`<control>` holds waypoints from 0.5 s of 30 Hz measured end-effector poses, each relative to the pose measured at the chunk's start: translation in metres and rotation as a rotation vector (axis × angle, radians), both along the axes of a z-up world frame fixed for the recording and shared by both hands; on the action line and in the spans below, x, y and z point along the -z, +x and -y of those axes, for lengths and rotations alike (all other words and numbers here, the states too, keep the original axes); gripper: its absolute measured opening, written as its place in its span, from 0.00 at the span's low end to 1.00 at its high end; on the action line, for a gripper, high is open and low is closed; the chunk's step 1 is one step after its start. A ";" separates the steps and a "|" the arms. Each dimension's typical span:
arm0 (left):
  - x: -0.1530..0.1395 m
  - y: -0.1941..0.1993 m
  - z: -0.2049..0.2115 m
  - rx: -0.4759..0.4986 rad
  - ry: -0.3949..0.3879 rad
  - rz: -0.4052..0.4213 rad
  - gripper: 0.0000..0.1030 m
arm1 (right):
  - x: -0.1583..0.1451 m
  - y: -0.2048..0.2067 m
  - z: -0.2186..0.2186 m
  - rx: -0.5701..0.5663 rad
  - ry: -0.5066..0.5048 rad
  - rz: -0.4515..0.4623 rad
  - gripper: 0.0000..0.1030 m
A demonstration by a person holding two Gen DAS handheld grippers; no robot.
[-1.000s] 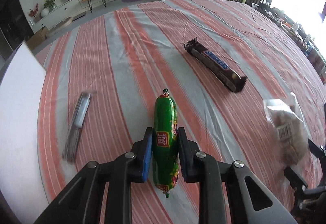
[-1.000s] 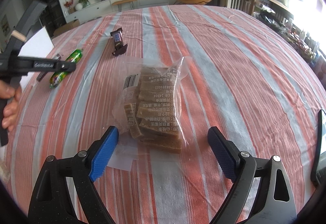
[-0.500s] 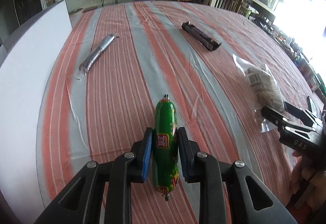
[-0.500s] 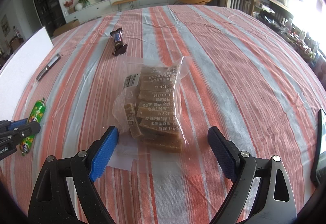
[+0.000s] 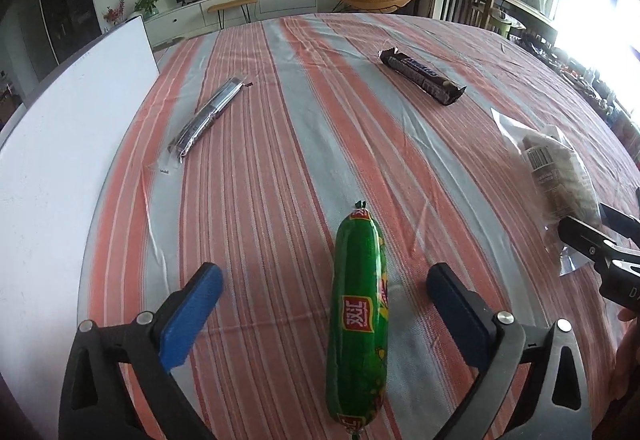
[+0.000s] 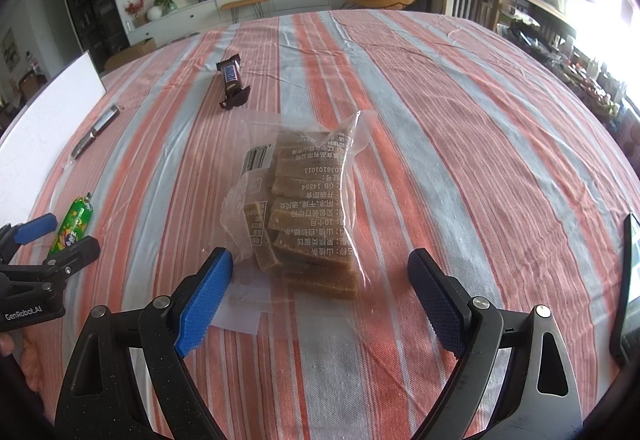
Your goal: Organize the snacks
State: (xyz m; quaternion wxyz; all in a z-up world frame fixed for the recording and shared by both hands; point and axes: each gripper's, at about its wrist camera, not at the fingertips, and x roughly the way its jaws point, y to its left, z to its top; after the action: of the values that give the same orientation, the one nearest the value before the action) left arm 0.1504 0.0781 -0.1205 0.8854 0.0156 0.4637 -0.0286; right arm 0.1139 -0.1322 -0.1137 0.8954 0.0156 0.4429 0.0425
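Our left gripper (image 5: 324,306) has just opened wide, releasing the green foil-wrapped sausage (image 5: 358,324), which lies on the striped table (image 5: 280,143) between its jaws, well short of the brown chocolate bar (image 5: 422,75). We should lift straight away without nudging it. Our right gripper (image 6: 320,294) hangs open just short of the clear bag of brown slices (image 6: 304,207).

Left claw (image 5: 324,304) and right claw (image 6: 320,296) agape.

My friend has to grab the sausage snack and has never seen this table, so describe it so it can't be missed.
On the striped tablecloth, look near the white board along its left edge. The green sausage lies flat between the open left gripper pads, touching neither. It is the only bright green, plump tube; the chocolate bar is dark and flat.
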 end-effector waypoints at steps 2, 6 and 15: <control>0.001 0.001 0.001 -0.001 0.003 0.000 1.00 | 0.000 0.000 0.000 0.000 0.000 0.000 0.89; 0.001 0.001 0.002 -0.001 0.003 0.000 1.00 | 0.000 0.000 0.000 0.000 0.000 0.000 0.89; 0.001 0.001 0.001 -0.001 0.002 0.000 1.00 | 0.000 0.000 0.000 0.000 0.000 0.000 0.89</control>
State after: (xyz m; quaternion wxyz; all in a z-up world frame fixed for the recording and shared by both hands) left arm 0.1519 0.0767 -0.1215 0.8855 0.0166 0.4636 -0.0277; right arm 0.1142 -0.1321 -0.1137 0.8954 0.0155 0.4429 0.0426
